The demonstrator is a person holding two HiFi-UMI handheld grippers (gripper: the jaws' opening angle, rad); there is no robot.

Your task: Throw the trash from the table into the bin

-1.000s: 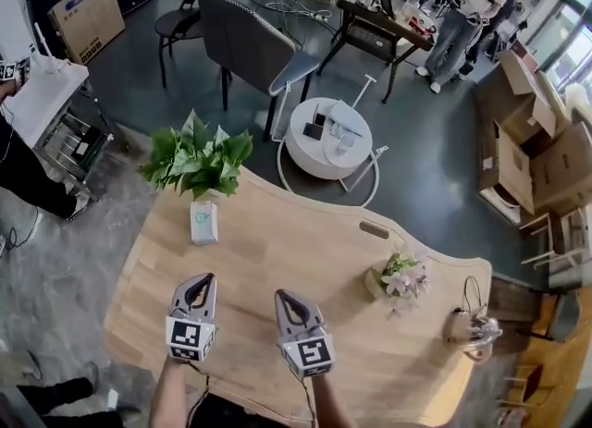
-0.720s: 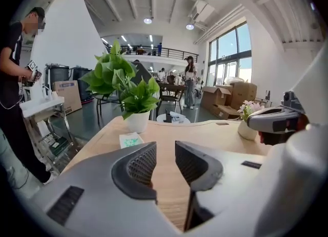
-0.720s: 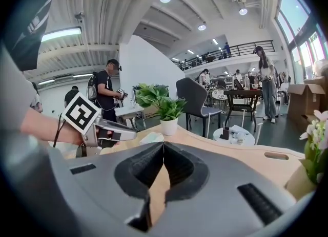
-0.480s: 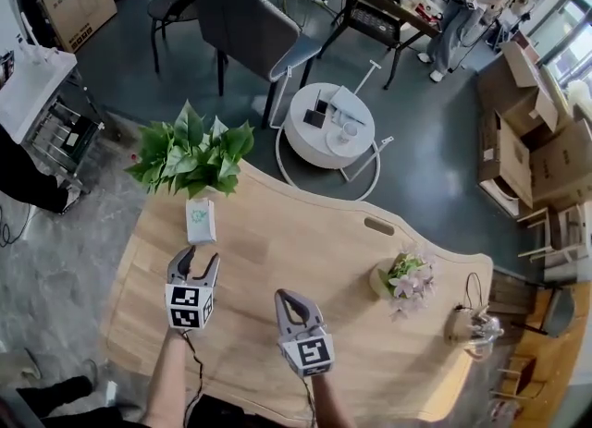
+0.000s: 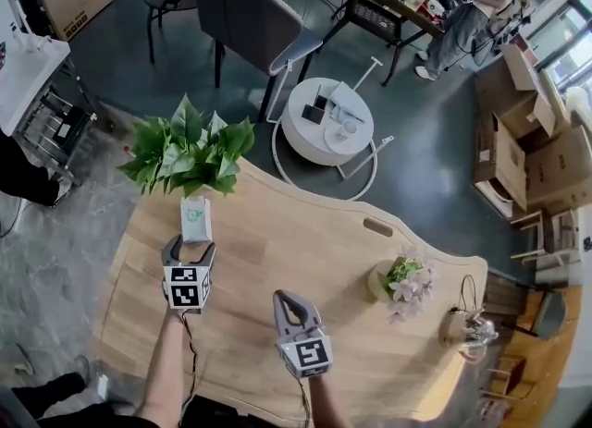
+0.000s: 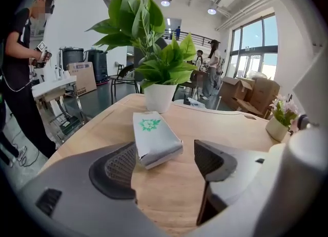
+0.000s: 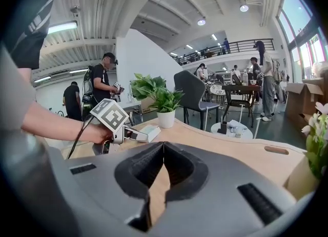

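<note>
1. Packet (image 6: pixel 155 137): lies flat on the table (image 5: pixel 305 250), just on the near side of the pot (image 6: pixel 159 97), apart from it.
2. Left gripper (image 6: pixel 166 162): jaws wide apart and have just been opening. Nothing is clamped. The packet's near end sits at the mouth of the jaws, close to the left pad, and the pads aren't pressing on it.
3. Key relation: the packet is dead ahead of the left gripper, between it and the pot. Its long axis runs pot-to-gripper, roughly along the gripper's line and skewed a little. Judgement: push on toward the pot, then close across the short width.
4. Right gripper (image 7: pixel 163 167): jaws together, empty, well further from the pot than the left. The left hand is clearly the nearer one.
5. Materials: the packet is a flat white oblong, soft-looking wrap with a green flower print and a folded end, so it will likely squash under grip. Pads are black and ribbed. Table is pale smooth wood.
6. Bin: can't pick one out in any view.
</note>
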